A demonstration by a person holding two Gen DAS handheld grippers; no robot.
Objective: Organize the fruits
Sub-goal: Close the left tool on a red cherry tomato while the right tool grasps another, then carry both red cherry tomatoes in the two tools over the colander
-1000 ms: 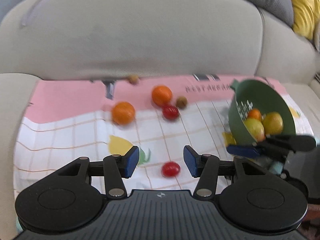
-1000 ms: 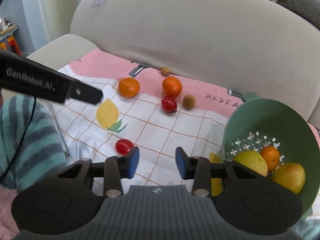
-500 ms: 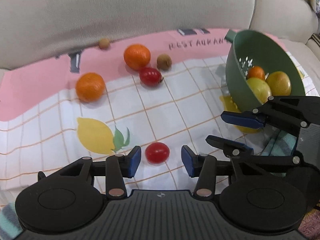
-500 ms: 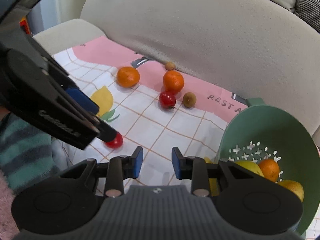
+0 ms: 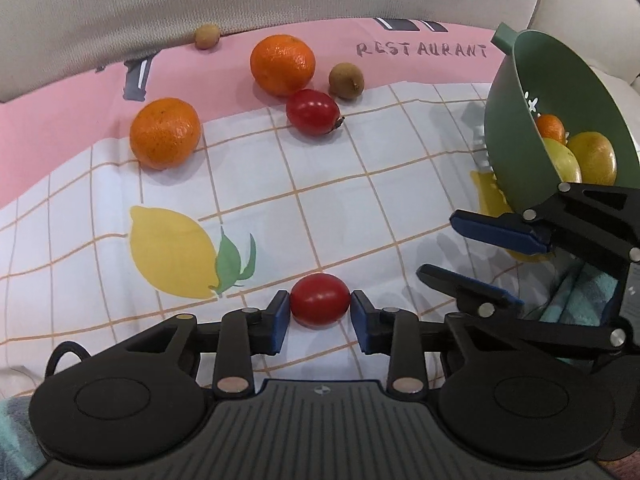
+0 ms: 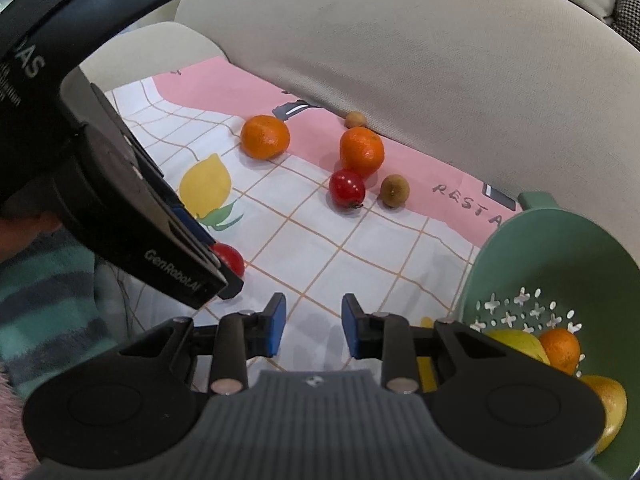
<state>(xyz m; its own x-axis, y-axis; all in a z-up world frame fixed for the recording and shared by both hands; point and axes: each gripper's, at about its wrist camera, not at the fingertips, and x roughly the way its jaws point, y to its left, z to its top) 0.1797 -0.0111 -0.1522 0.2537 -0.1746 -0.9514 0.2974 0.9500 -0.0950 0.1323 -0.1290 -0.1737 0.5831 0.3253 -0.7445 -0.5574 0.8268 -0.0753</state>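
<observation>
**Left tool closes on a tomato beside the colander**

We see the left tool (image 5: 320, 312) with its blue pads touching both sides of a small red tomato (image 5: 320, 299), which rests on the checked cloth (image 5: 360, 208) spread over a sofa seat. Our landmark is the green colander (image 6: 560, 264), tilted on its side at the cloth's right edge; it holds a small orange (image 6: 559, 350) and two yellow-green fruits. The gripped tomato lies well to the colander's left, near the printed lemon (image 5: 172, 252).

The right tool (image 6: 312, 322) hangs just left of the colander with its jaws narrowly apart and nothing between them.

Farther from the colander, toward the sofa back, lie two oranges (image 5: 165, 133) (image 5: 282, 65), a second tomato (image 5: 313, 112), and two small brown fruits (image 5: 346, 80) (image 5: 207, 36).
</observation>
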